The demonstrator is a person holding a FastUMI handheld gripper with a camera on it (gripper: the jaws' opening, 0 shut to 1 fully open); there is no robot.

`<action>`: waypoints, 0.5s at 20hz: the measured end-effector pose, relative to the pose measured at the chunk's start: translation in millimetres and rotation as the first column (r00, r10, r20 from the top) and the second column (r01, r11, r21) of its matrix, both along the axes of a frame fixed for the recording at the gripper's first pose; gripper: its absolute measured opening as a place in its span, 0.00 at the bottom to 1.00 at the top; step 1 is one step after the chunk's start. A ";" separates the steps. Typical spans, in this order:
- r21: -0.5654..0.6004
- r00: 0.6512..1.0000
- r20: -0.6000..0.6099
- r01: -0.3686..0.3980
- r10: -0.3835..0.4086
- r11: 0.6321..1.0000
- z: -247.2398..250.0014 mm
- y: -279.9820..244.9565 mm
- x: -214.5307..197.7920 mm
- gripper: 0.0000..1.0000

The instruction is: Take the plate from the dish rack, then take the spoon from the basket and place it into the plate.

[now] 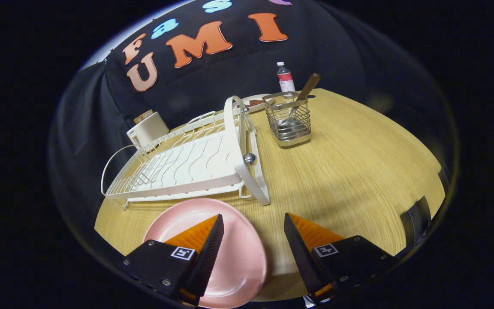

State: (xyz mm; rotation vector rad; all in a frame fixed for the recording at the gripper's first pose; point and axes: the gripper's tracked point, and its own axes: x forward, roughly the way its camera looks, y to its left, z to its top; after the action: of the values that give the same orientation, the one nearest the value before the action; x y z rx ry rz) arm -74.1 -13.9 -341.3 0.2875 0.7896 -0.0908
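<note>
A pink plate (238, 253) lies flat on the wooden table (350, 171), just in front of the white dish rack (187, 165). My gripper (253, 221) hangs above the table with its fingers wide open and nothing between them. The left finger (206, 240) is over the plate and the right finger (305, 240) is over bare wood beside it. Further back, to the right of the rack, stands a metal wire basket (289, 122). A spoon with a brown wooden handle (305, 92) leans in that basket, bowl end down.
A small bottle with a red label (285, 78) stands behind the basket. A white plate with something dark on it (255, 103) sits behind the rack. A white container with a cork lid (147, 126) is at the rack's far left end. The table's round edge is close on the right.
</note>
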 end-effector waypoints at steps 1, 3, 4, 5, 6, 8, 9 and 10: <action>-0.009 1.000 0.024 0.005 -0.005 1.000 7.8 -4.3 2.6 0.85; -0.048 0.996 0.084 0.015 -0.011 0.999 26.5 -18.4 9.4 0.85; -0.075 0.992 0.122 0.027 -0.018 0.997 37.7 -27.4 14.7 0.86; -0.104 0.987 0.161 0.046 -0.028 0.994 48.6 -35.5 20.3 0.86; -0.134 0.979 0.200 0.064 -0.036 0.989 60.7 -43.6 25.8 0.87; -0.177 0.963 0.265 0.099 -0.049 0.979 83.3 -56.6 33.0 0.88; -0.185 0.955 0.290 0.114 -0.056 0.976 92.9 -61.3 36.3 0.88; -0.189 0.949 0.311 0.122 -0.058 0.974 101.3 -65.2 39.0 0.88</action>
State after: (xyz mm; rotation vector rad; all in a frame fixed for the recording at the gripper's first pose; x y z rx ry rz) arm -35.1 -79.1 -240.0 0.1354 0.4558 -0.2091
